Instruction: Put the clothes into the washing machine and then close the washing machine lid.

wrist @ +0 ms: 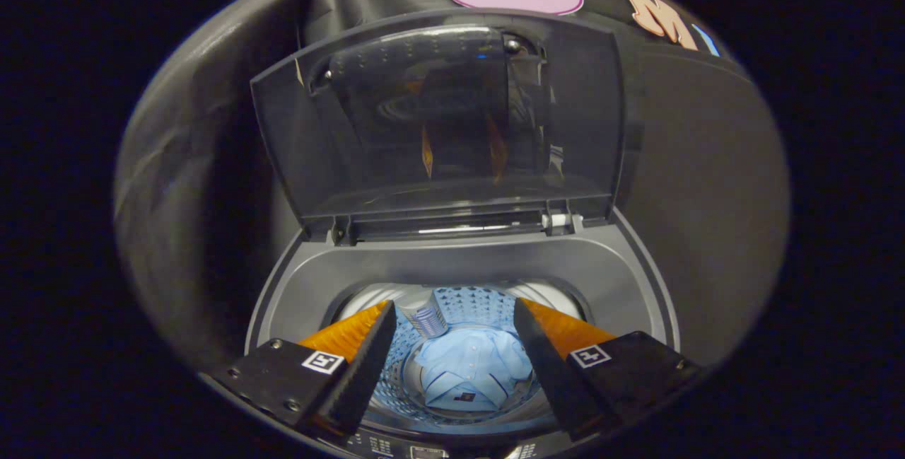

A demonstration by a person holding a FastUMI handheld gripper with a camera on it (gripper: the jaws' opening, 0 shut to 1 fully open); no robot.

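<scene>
Clothes [470,367], a light blue shirt lying crumpled and loosely folded, sit at the bottom of the washing machine's drum [396,385], seen between the two fingers and below them. The tool [452,321] hangs above the drum mouth with its fingers spread wide; nothing is between them and neither pad touches anything. The left finger [353,360] stands at about 8 o'clock from the shirt, the right finger [558,360] at about 4 o'clock, each black with an orange outer face and a small square marker on its block. Just past the shirt, at 11 o'clock from it, a pale striped cylindrical thing [428,319] leans against the perforated drum wall; what it is cannot be told. Around the drum mouth runs the washing machine [466,261] top, a grey rim. Beyond that, at 12 o'clock, the lid [438,126] stands raised, hinged along the machine's far edge, its dark see-through panel reflecting the orange fingers. Behind the lid hangs the booth's black cloth wall [707,183].
</scene>
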